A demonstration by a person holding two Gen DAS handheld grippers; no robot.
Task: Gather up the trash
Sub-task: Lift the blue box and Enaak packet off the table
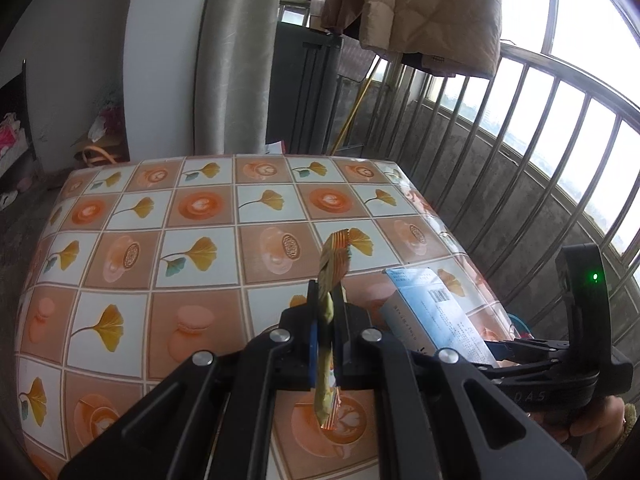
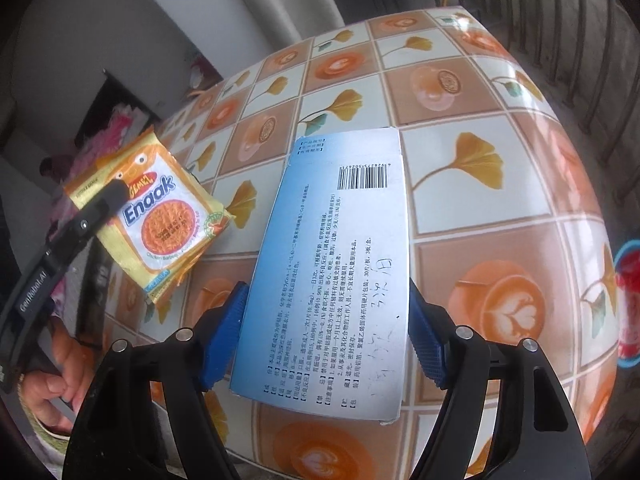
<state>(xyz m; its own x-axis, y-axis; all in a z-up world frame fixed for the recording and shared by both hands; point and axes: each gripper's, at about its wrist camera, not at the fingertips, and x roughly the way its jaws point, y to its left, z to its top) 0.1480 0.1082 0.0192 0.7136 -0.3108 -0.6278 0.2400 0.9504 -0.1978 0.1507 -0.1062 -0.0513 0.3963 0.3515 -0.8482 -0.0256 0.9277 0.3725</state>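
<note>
Above a table (image 1: 120, 208) dressed in a ginkgo-leaf and coffee-cup oilcloth, two handheld grippers each carry a piece of rubbish. The left gripper (image 1: 326, 304) is clamped on an orange-and-yellow Enaak snack wrapper (image 1: 332, 264), which stands edge-on between its fingers, its crimped top poking out ahead of the tips and its lower end hanging behind them, clear of the cloth. The right gripper (image 2: 326, 320) pinches a blue-and-white medicine box (image 2: 332, 264) across its width, the blue pads (image 2: 224, 336) pressing both long edges near the box's rear end, so most of the carton juts forward past the fingertips.

From the right gripper's side, the wrapper (image 2: 160, 216) floats up and to the left, well apart from the box. From the left gripper's side, the box (image 1: 436, 316) sits just to the right and a little ahead.

The risks appear to lie in the holds themselves. The box is gripped near one end, and its overhanging length could lever it loose or let it swing if the hand turns sharply; being thin card, it may also buckle under a harder squeeze. The wrapper is slick and limp, held by a narrow strip, and could slide out with a jolt. A red-and-blue object (image 2: 628, 300), too blurred to identify, lies beyond the table edge to the right of the right gripper; no bin can be made out for certain, so a blind drop might miss.
</note>
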